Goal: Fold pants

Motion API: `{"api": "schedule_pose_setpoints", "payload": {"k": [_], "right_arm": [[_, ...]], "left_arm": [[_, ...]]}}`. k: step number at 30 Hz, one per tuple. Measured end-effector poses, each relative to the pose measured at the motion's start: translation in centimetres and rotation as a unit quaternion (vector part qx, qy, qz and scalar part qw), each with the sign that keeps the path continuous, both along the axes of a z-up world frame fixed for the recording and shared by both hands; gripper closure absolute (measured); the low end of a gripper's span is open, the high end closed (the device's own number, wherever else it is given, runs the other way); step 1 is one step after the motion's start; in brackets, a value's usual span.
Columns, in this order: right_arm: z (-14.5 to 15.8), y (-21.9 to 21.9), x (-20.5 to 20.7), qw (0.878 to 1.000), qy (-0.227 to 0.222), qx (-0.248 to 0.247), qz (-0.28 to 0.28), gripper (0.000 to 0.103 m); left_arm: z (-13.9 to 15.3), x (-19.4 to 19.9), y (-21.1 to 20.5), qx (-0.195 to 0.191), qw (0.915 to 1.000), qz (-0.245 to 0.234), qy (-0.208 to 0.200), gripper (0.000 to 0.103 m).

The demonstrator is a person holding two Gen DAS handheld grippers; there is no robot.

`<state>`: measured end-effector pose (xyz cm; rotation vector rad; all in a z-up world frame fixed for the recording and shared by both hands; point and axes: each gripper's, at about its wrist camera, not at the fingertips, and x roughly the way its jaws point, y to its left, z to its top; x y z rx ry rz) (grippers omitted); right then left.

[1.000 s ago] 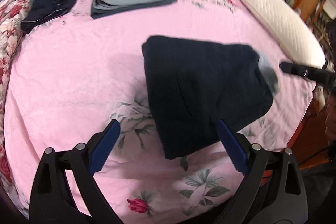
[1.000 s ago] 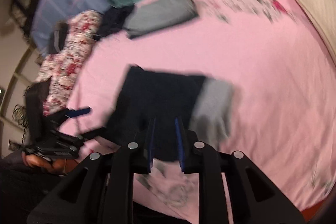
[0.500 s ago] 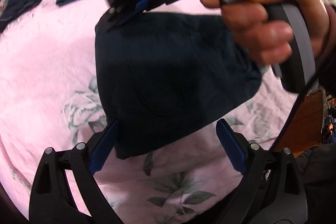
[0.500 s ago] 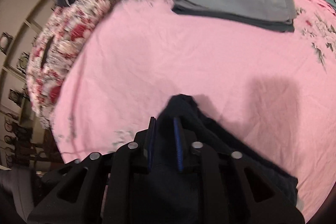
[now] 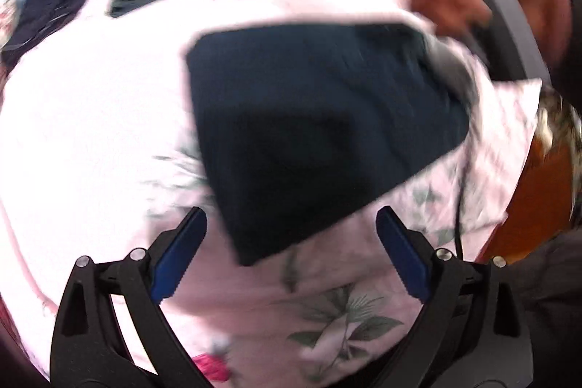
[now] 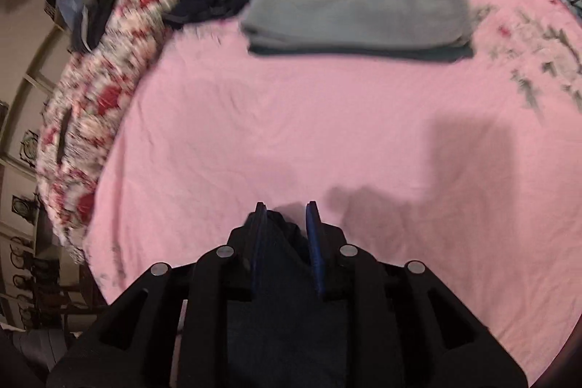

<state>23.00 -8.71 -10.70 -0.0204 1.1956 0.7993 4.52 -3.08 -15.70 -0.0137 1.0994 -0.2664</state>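
We're pinching the navy pants [image 6: 280, 275] in our right gripper [image 6: 285, 224], jaws narrow on the fabric, lying mid-bed on the pink sheet [image 6: 291, 133]. Our left gripper [image 5: 291, 242] is hanging wide, holding nothing. Too blurry for reading any labels. Folded gray pants [image 6: 360, 2] are sitting near the far edge.

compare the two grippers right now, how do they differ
The left gripper has its jaws spread wide; the right gripper has them drawn close together. The left holds nothing, with the dark pants lying ahead of it on the pink sheet; the right has dark pants fabric pinched between its fingers. Both have black frames and blue finger pads.
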Motion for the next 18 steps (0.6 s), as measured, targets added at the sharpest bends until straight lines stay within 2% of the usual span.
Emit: {"api": "schedule_pose_setpoints", "payload": {"k": [2, 4, 8, 12, 13, 15, 16, 18], "right_arm": [[2.5, -2.4, -1.3, 0.999, -0.015, 0.032, -0.004, 0.081], [3.7, -4.7, -3.1, 0.999, -0.021, 0.050, -0.002, 0.081], [3.5, -7.9, -5.9, 0.998, -0.019, 0.055, -0.011, 0.081], [1.7, -11.1, -7.6, 0.996, 0.010, 0.074, -0.045, 0.081], [0.9, -12.0, -7.8, 0.996, 0.024, 0.078, -0.047, 0.081], [-1.1, -12.8, -7.8, 0.996, 0.032, 0.054, -0.062, 0.081], [-2.2, -13.5, -7.5, 0.996, 0.030, 0.038, -0.075, 0.083], [-4.9, -15.8, -6.4, 0.988, 0.073, 0.082, -0.107, 0.099]], "left_arm": [[2.0, 0.0, 1.6, -0.031, 0.9990, 0.027, -0.016, 0.008], [3.2, 0.6, 2.0, -0.052, 0.9976, 0.034, -0.030, 0.008], [3.2, 2.9, -0.3, -0.060, 0.9977, -0.001, -0.031, 0.008], [1.1, 4.6, -3.9, -0.052, 0.9973, -0.052, -0.004, 0.008], [0.3, 4.7, -4.9, -0.034, 0.9975, -0.061, 0.001, 0.008], [-0.6, 4.7, -5.8, -0.006, 0.9976, -0.069, -0.005, 0.006], [-0.9, 4.5, -6.1, 0.000, 0.9973, -0.073, -0.009, 0.005], [-1.3, 4.4, -6.3, 0.010, 0.9968, -0.078, -0.013, 0.005]]}}
